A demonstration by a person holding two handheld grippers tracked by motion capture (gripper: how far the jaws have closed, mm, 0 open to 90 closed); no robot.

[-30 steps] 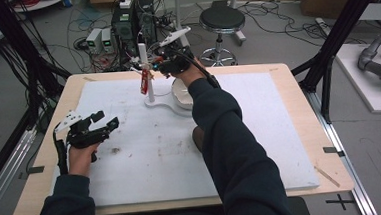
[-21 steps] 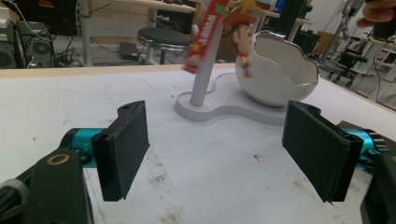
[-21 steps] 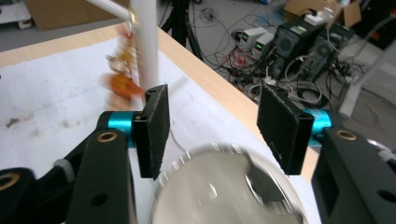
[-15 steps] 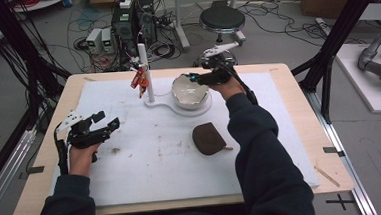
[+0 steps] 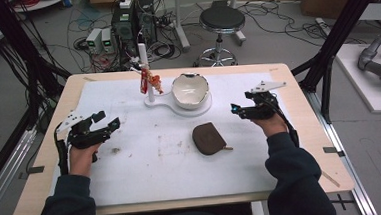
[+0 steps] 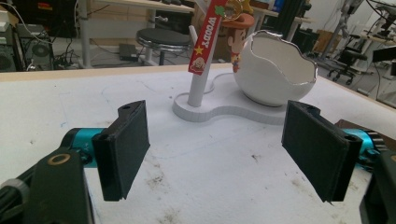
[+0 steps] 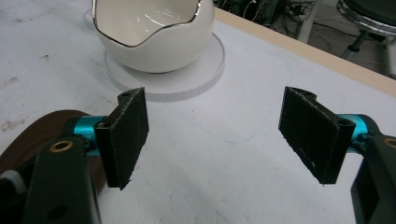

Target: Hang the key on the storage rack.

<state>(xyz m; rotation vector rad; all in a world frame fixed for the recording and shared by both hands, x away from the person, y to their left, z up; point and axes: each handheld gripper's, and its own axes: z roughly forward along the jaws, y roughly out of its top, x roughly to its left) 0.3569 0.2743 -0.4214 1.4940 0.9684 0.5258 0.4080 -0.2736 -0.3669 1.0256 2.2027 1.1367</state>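
Since half a second ago, the right tool (image 5: 246, 110) is pulling back from the white egg-shaped ceramic bowl (image 5: 191, 90) and is now sitting low over the right side of the bench (image 5: 306, 145), well apart from the bowl; the left tool (image 5: 95, 129) is staying where it was near the left edge. Both tools are released, their black jaws standing wide apart with nothing between them. In the right gripper view the right tool (image 7: 212, 140) is pointing at the bowl (image 7: 154, 35), whose top is being cut off by the picture's upper edge, and the brown leather pouch (image 7: 28, 135) is lying half hidden behind the left-hand jaw. From above, the pouch (image 5: 208, 138) is lying near the middle of the white sheet (image 5: 162, 174), between the two tools and nearer the right one. The bowl is resting on the round end of a flat white stand (image 5: 176, 106), whose thin white post (image 5: 146, 72) is carrying a small red and yellow charm (image 5: 149, 83). In the left gripper view the left tool (image 6: 215, 151) is facing the stand (image 6: 219, 112), and the charm (image 6: 208, 39) is being cut off at the top. Open white sheet is lying around both tools, with the bench's wooden rim close outside each.
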